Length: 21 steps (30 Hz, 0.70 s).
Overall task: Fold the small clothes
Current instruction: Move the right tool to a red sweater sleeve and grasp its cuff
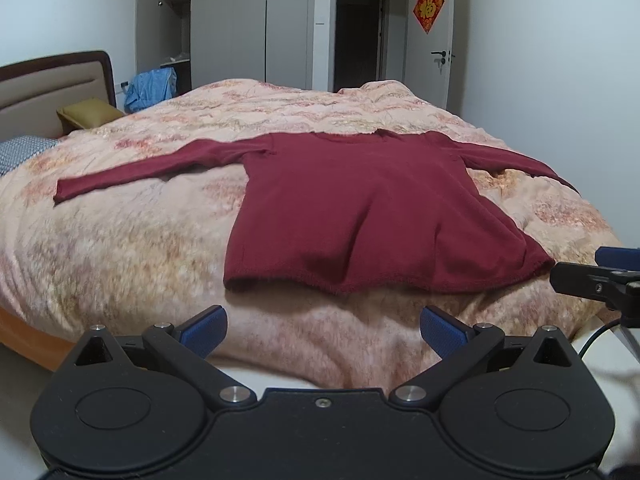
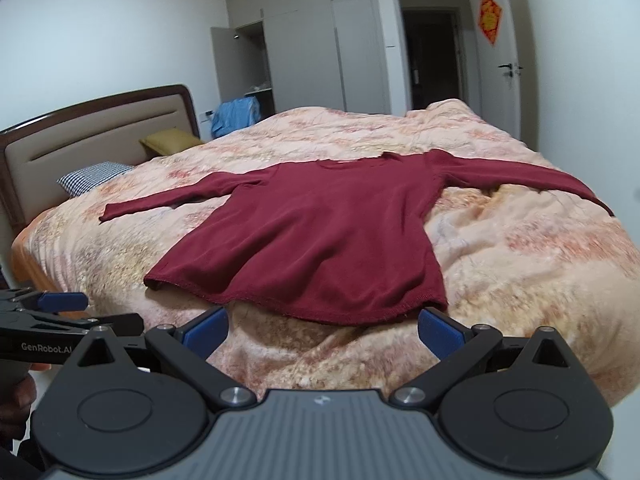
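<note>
A dark red long-sleeved knit sweater (image 1: pixel 360 208) lies spread flat on a bed covered with a peach floral quilt (image 1: pixel 120 248), both sleeves stretched out sideways and the neckline on the far side, the hem edge nearest. The left tool (image 1: pixel 323 332) hangs just short of that hem, its blue-padded fingers (image 1: pixel 204 330) spread wide with nothing between them; the hem's left corner sits ahead and slightly left of its gap. The right tool (image 2: pixel 322 332) is likewise wide open and holds nothing, poised just before the hem, whose right corner lies just ahead of its right pad. Each tool shows at the edge of the other's view, side by side. Beyond the sweater, ahead and to the left, stand a padded beige headboard with a dark wooden frame (image 2: pixel 100 128), an olive-yellow pillow (image 2: pixel 170 140) and a checked pillow (image 2: pixel 94 176); grey wardrobe doors (image 1: pixel 248 28) stand further back
</note>
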Motion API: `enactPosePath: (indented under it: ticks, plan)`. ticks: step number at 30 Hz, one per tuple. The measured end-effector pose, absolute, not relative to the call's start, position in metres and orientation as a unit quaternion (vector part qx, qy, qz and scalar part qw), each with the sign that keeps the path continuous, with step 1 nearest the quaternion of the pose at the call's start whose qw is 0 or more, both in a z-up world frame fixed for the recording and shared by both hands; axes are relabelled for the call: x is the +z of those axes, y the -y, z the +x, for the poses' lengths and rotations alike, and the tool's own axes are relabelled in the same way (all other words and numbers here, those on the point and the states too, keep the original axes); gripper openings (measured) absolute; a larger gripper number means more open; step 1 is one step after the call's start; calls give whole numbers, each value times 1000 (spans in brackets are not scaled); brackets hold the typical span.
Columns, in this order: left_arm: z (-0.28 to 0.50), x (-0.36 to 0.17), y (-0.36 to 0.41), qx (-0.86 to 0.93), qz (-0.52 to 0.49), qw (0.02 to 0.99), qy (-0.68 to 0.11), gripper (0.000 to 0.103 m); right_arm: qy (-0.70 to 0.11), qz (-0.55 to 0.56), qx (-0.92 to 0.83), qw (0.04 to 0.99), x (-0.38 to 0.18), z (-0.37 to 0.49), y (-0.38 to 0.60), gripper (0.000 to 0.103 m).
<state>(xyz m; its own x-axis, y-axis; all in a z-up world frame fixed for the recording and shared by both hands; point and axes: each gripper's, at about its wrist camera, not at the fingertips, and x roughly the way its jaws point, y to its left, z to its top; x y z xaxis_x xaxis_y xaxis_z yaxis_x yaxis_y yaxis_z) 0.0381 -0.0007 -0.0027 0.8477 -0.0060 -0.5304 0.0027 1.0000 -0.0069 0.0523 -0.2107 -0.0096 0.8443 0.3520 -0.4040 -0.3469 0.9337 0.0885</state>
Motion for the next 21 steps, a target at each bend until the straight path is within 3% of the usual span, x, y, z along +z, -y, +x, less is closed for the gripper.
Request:
enactPosePath:
  ticks: [21]
  plan:
    - [213,34,10,37,0,962,-271,102,-252,-11,96,963,8,208,231,103]
